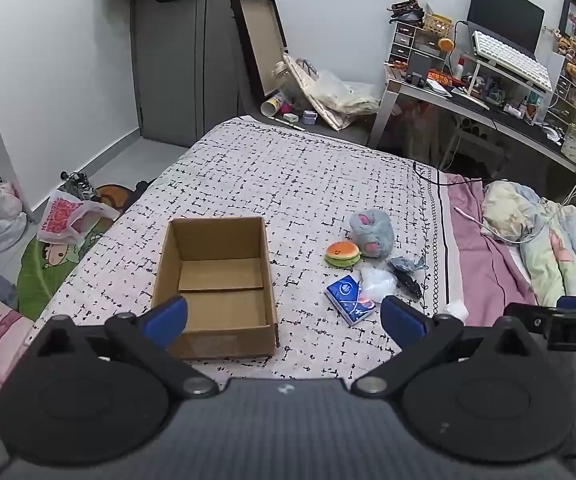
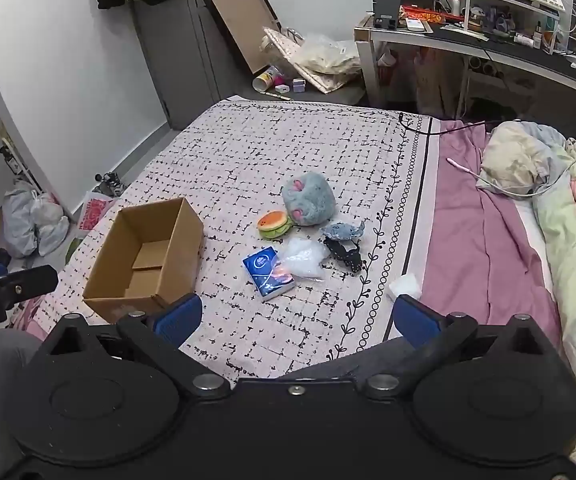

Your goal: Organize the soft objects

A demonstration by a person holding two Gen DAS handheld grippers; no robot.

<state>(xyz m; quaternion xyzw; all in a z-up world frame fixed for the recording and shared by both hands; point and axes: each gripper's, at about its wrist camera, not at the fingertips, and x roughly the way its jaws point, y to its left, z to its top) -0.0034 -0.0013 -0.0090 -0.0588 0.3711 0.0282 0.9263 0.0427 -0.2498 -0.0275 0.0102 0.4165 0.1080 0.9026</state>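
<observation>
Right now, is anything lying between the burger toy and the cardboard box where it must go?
Nothing visible does. The burger toy sits on the bedspread beside the open cardboard box, with only bare bedspread between them. The grey plush touches it on the side away from the box. The box is empty inside.

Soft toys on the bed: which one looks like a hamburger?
The little orange-and-green burger plush, lying beside the big fluffy grey plush. It has a bun and lettuce layers; the others are grey, black or white.
</observation>
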